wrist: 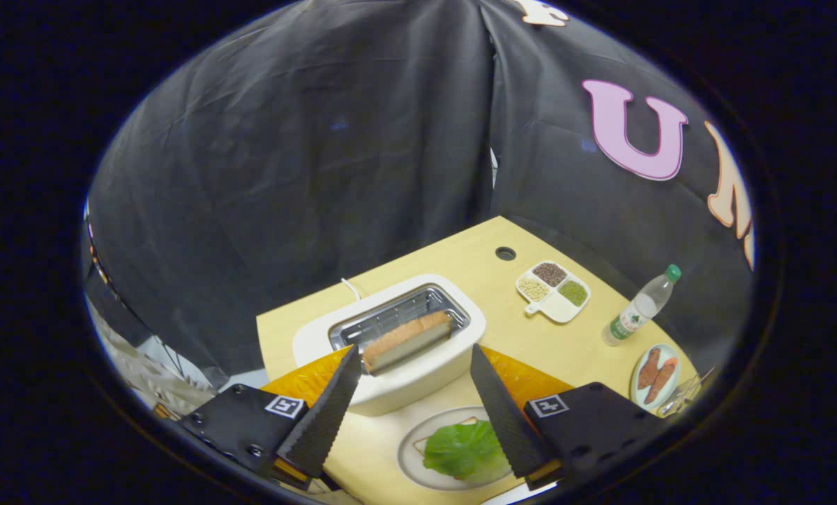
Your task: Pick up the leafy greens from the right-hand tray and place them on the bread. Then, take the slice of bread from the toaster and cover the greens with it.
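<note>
A white, rounded toaster with a shiny metal slot sits on a pale wooden table, a thick slice of bread standing in the slot with its brown crust up and its long axis running along the slot. The gripper hangs above with its fingers spread wide and holding nothing; their ribbed tips flank the toaster's near end without touching it. Between the fingers, nearer than the toaster, a round pale plate carries a crinkled green leaf laid over another slice (only a corner shows). Orange trays lie behind the fingers on either side. Beyond the toaster stand a white divided dish of grains, a clear plastic bottle with a green cap, and a small plate of two reddish-brown pieces.
</note>
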Demonstrator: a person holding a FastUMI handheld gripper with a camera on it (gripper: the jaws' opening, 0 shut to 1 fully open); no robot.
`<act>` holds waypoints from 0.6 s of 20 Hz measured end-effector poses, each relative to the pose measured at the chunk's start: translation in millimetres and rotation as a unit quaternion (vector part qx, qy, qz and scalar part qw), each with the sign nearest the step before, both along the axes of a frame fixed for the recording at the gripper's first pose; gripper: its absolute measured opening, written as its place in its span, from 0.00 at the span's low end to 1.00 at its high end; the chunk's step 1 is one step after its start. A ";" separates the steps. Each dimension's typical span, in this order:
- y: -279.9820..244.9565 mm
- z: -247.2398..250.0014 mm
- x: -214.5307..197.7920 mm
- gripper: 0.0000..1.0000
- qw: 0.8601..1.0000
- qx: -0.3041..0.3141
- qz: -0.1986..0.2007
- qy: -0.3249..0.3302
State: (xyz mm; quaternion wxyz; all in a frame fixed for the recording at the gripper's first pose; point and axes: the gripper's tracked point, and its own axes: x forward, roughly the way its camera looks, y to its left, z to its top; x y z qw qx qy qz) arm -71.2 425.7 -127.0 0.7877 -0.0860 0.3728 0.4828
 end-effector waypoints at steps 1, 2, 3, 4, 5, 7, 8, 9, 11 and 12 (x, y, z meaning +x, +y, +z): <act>6.6 0.5 2.8 0.99 1.000 0.003 -0.007 0.008; 7.9 1.3 7.5 0.99 1.000 0.000 -0.014 0.010; 10.2 0.8 10.5 0.99 1.000 -0.004 -0.020 0.012; 12.7 -3.1 10.6 0.99 1.000 -0.008 -0.025 0.017; 16.3 -4.9 9.8 0.99 0.999 -0.008 -0.030 0.026; 25.6 -5.8 8.3 0.98 0.998 -0.009 -0.042 0.043; 28.4 -6.9 7.4 0.98 0.998 -0.009 -0.046 0.051; 31.0 -8.1 7.6 0.97 0.997 -0.013 -0.050 0.055; 31.2 -15.1 11.2 0.97 0.996 -0.027 -0.061 0.056; 30.5 -19.8 11.9 0.97 0.995 -0.035 -0.069 0.059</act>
